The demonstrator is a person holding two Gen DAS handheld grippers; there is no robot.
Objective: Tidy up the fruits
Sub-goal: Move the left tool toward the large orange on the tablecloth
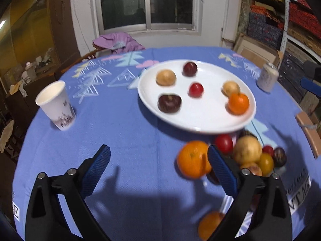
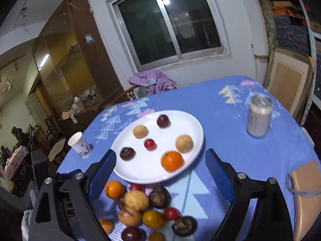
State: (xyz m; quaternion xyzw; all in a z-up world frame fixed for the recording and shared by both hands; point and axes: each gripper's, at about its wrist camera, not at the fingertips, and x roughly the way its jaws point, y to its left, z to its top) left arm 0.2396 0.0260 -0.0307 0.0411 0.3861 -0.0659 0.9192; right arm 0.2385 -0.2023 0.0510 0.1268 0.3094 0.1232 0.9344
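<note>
- The fruits are found in two groups: six are set apart on the white plate [image 2: 192,128] mid-counter, and a loose heap [image 2: 144,210] lies on the near side, just beside the plate's near rim.
- The fruits are judged light, round and prone to rolling; the large orange [image 1: 192,161] is likely firm, the dark plums probably softer and easily bruised, so a hold across the widest middle is advised.
- The left tongs [image 1: 158,168] are seen spread wide with nothing between them; the right tongs [image 2: 160,170] are likewise spread and empty.
- The blue-clothed counter [image 1: 120,120] carries a paper cup [image 1: 56,108] far left and a can [image 2: 258,118] far right.
- Motion blur softens the heap; several fruits are cut off by the tongs and the frame edge, so their count cannot be told.
</note>
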